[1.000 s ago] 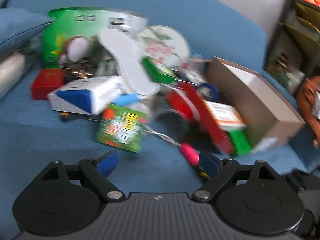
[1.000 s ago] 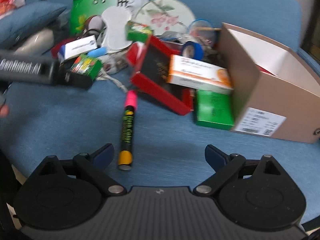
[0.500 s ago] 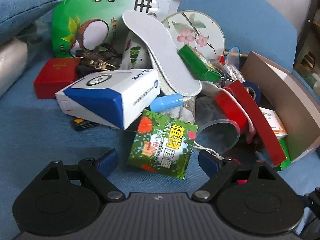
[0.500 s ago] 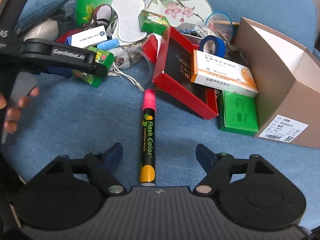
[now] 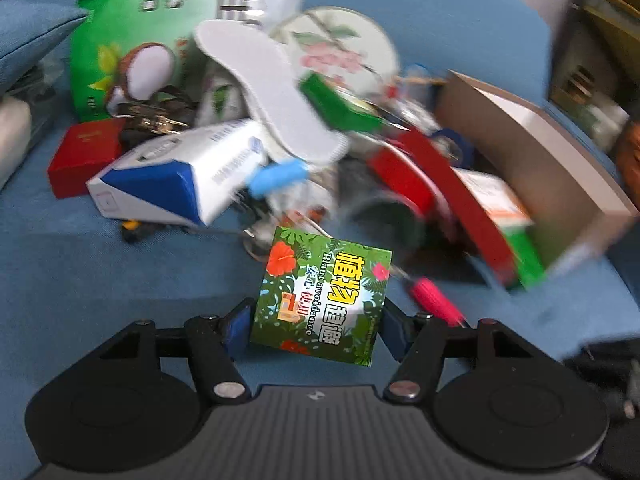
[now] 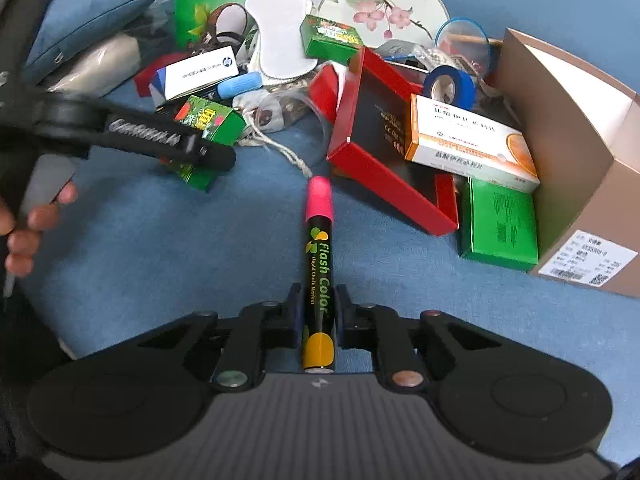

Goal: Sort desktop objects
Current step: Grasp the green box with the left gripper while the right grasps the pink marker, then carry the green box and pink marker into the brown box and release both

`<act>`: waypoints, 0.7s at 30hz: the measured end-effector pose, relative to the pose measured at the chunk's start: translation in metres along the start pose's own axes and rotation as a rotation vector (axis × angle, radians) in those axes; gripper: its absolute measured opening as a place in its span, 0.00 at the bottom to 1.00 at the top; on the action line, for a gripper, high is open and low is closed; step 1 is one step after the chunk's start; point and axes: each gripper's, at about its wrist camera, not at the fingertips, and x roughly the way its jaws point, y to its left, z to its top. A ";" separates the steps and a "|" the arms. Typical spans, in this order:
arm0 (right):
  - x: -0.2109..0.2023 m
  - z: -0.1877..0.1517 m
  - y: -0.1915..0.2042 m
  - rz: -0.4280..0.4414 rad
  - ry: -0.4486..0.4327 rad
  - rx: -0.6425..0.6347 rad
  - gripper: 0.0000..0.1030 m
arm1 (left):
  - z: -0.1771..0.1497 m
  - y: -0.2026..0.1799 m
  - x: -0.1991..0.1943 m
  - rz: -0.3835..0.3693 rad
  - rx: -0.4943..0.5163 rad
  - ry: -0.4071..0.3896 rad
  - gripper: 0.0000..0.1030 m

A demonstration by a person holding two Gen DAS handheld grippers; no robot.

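My left gripper (image 5: 316,326) is shut on a green floral-print box (image 5: 326,298), holding it by its sides just above the blue surface; the box also shows in the right wrist view (image 6: 210,128), lifted and tilted. My right gripper (image 6: 318,312) is shut on a black "Flash Color" chalk marker (image 6: 318,260) with a pink cap, which lies along the fingers and points at the pile. The marker's pink cap also shows in the left wrist view (image 5: 430,298). The left gripper's arm (image 6: 132,132) crosses the left of the right wrist view.
A pile lies behind: a white-and-blue box (image 5: 180,172), a white insole (image 5: 268,88), a green coconut bag (image 6: 224,4), a round floral fan (image 6: 384,0), an open red box (image 6: 384,136), an orange-and-white medicine box (image 6: 468,140), a green box (image 6: 500,224), blue tape (image 6: 450,84). An open cardboard box (image 6: 576,152) stands right.
Both grippers have closed: the left on the green floral box, which has lifted away from the pile, and the right on the chalk marker after moving forward over it.
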 end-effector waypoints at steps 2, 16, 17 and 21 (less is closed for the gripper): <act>-0.005 -0.004 -0.002 0.016 0.014 0.004 0.13 | -0.009 -0.006 -0.007 -0.038 0.035 0.027 0.65; 0.000 0.000 -0.008 0.024 0.006 0.027 0.17 | -0.013 -0.028 0.008 0.017 0.119 0.062 0.77; 0.001 0.001 -0.008 0.024 0.004 0.029 0.17 | -0.013 -0.029 0.009 0.020 0.123 0.062 0.77; 0.007 0.005 -0.008 0.017 0.000 0.030 0.18 | -0.013 -0.034 0.013 0.036 0.141 0.065 0.80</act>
